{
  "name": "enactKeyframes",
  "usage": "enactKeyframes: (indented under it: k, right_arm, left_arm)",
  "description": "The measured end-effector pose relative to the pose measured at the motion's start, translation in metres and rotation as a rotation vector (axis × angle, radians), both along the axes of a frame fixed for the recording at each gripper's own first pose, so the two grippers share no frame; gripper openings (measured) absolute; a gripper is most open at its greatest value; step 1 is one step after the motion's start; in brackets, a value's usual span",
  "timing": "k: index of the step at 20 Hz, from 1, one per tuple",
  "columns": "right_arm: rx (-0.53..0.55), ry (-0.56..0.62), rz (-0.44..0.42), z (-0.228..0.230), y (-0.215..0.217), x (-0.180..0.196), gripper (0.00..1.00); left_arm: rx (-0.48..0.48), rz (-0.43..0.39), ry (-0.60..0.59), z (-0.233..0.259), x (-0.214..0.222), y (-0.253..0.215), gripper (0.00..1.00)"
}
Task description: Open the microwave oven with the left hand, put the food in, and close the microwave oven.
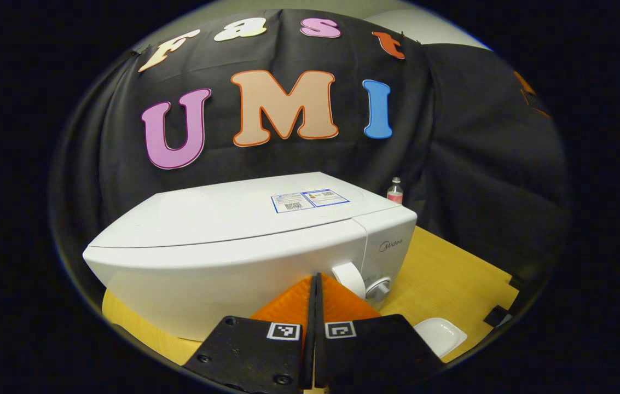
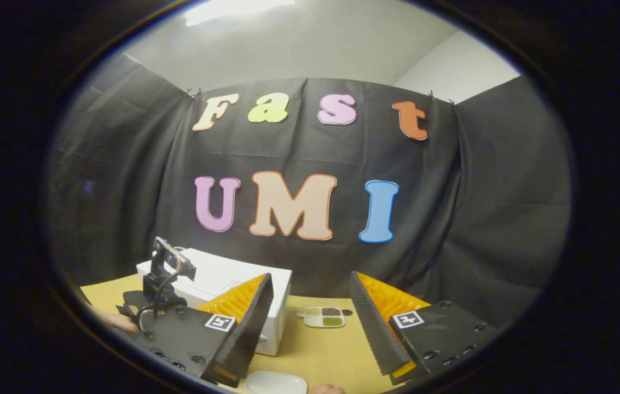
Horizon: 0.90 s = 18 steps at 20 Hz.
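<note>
The white microwave oven (image 1: 244, 241) stands on the wooden table with its door closed. My left gripper (image 1: 315, 279) is shut with nothing between its fingers, its tips close in front of the door, just left of the two round knobs (image 1: 364, 282). In the right gripper view the microwave (image 2: 222, 276) is at the lower left, with the left gripper's body (image 2: 161, 279) in front of it. My right gripper (image 2: 310, 295) is open and empty, above the table. Beyond it lies a small divided dish of food (image 2: 324, 316), to the right of the microwave.
An empty white dish (image 1: 441, 335) lies on the table (image 1: 452, 273) near the front, also seen under my right gripper as the white dish (image 2: 276, 383). A small bottle (image 1: 395, 190) stands behind the microwave. Black cloth walls close off the back and sides.
</note>
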State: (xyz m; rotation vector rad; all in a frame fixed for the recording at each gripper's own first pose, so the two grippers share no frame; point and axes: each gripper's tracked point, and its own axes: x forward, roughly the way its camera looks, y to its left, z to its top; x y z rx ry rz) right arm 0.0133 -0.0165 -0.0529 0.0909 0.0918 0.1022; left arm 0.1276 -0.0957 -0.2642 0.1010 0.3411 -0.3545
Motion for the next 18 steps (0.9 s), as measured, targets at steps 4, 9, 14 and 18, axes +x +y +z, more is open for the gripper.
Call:
enactKeyframes:
  k: [4,9,14,18]
  right_arm:
    - [0.018,0.000,0.013,0.000,0.005,0.002,0.82]
    - [0.017,0.005,0.033,-0.007,0.011,0.004,0.83]
    - [0.038,0.009,0.035,-0.013,0.012,0.010,0.83]
    - [0.057,0.016,0.040,-0.013,0.016,0.014,0.83]
  left_arm:
    - [0.038,0.055,-0.005,0.004,-0.005,0.018,0.03]
    - [-0.002,0.086,-0.057,0.041,-0.029,0.033,0.02]
    - [-0.010,0.107,-0.138,0.103,-0.055,0.051,0.02]
    - [-0.030,0.135,-0.184,0.150,-0.072,0.066,0.02]
